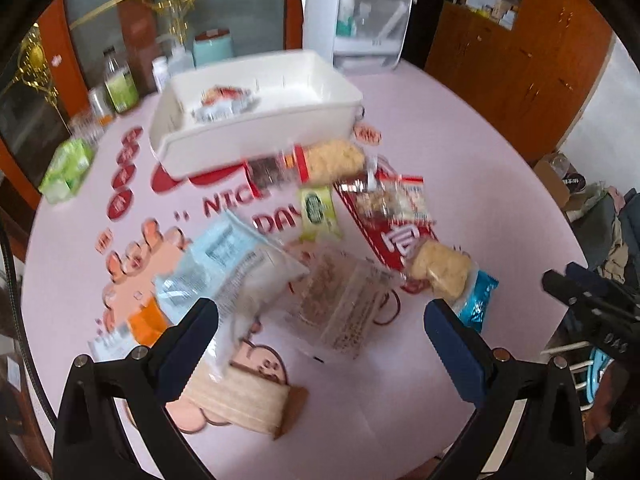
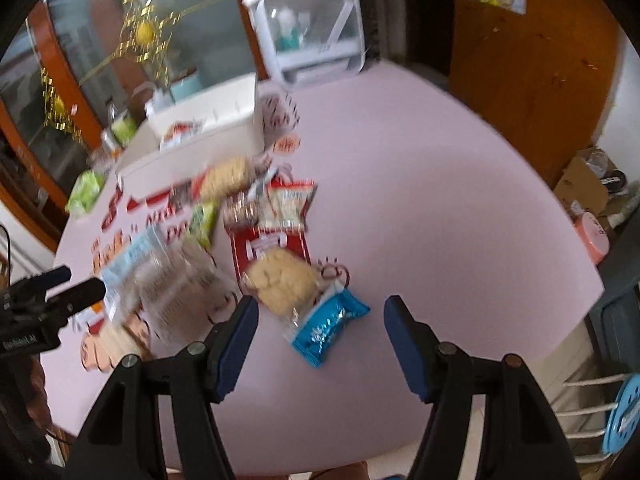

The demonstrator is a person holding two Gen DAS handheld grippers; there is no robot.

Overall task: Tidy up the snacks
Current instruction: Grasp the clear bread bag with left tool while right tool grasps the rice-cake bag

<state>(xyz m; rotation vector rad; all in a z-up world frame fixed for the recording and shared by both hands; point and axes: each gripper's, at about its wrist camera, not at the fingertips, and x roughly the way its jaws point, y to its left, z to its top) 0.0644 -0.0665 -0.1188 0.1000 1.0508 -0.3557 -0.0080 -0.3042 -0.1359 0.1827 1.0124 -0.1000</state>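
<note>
On the round pink table (image 2: 420, 200) the snacks lie heaped near the white plastic bin (image 1: 256, 136); both right gripper (image 2: 318, 342) and left gripper (image 1: 320, 320) are spread, empty. Overlapping slippery wrappers like the shiny blue foil packet (image 2: 328, 328) could snag neighbours or slip out

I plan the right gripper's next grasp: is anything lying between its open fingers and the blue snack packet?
Nothing visible does. The right gripper is open and empty, and the blue snack packet lies on the pink table just ahead, uncovered; a pale cracker pack overlaps only its far end.

Orange wooden cabinets (image 1: 516, 60), perhaps glass-fronted
</note>
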